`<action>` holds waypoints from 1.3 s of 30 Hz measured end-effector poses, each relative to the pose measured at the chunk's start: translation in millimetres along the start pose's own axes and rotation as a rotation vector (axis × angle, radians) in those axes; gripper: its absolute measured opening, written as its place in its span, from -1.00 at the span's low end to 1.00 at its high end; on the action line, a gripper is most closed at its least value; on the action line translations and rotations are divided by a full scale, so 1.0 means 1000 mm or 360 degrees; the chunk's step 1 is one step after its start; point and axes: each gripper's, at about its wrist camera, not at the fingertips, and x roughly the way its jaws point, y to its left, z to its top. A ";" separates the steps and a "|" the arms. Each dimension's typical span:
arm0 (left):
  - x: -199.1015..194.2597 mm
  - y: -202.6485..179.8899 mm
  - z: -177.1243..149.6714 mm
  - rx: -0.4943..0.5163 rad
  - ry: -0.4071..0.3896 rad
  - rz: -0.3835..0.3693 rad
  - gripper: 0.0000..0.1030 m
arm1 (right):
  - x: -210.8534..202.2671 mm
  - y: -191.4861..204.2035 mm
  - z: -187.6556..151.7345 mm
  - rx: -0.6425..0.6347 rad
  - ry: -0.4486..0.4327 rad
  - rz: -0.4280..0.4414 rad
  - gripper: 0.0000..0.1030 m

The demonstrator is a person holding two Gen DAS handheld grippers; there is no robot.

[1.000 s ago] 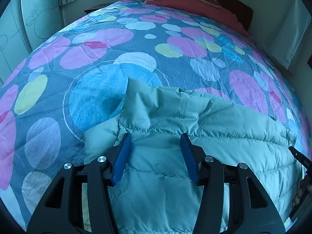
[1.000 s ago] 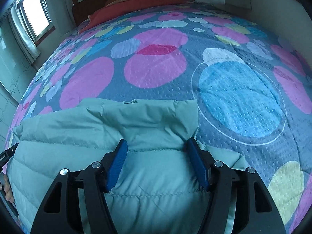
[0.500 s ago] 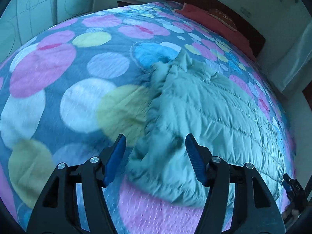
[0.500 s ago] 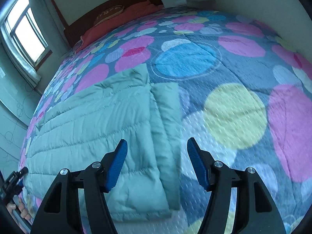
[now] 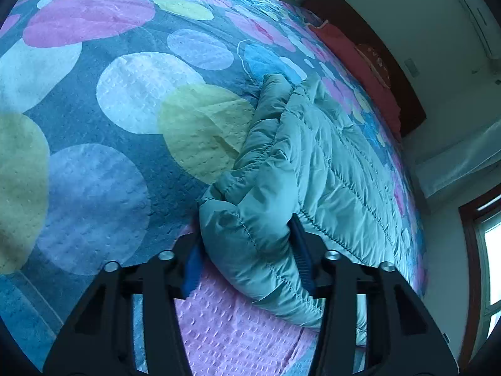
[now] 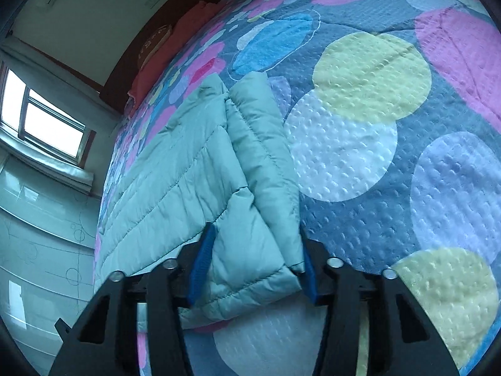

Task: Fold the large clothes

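Both grippers have swung from the collar to the jacket's [image 5: 300,169] near corners, jaws just closing. The left gripper [image 5: 247,250] and right gripper [image 6: 253,263] each pinch a corner between their pads. Lift evenly, keeping the edge taut, and fold away over the quilt [image 6: 375,172].

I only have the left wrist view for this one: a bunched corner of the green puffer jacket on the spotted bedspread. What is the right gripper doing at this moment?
Observer: The right gripper has just been closing its fingers on the jacket at the other near corner, and the pads press into it.
Reviewer: Is that corner bunched up as well?
Observer: No. It lies fairly flat there, with a folded strip of the jacket running along the edge next to the bedspread.
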 end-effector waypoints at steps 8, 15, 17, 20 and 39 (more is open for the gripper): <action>-0.023 -0.006 -0.011 0.0110 -0.0022 -0.0025 -0.77 | -0.022 0.003 -0.014 -0.0087 -0.0037 0.0043 -0.69; -0.053 0.007 -0.032 0.0131 0.0005 0.0004 -0.79 | -0.048 -0.010 -0.036 -0.0091 -0.0017 0.0057 -0.69; -0.062 0.011 -0.039 0.0140 0.0004 0.0009 -0.79 | -0.055 -0.015 -0.044 -0.0084 -0.0006 0.0063 -0.69; -0.075 0.019 -0.052 0.0152 0.0006 0.0019 -0.79 | -0.066 -0.023 -0.056 -0.0079 0.0010 0.0067 -0.69; -0.143 0.059 -0.108 0.0135 0.0028 0.0028 -0.79 | -0.114 -0.058 -0.108 -0.0058 0.0071 0.0075 -0.69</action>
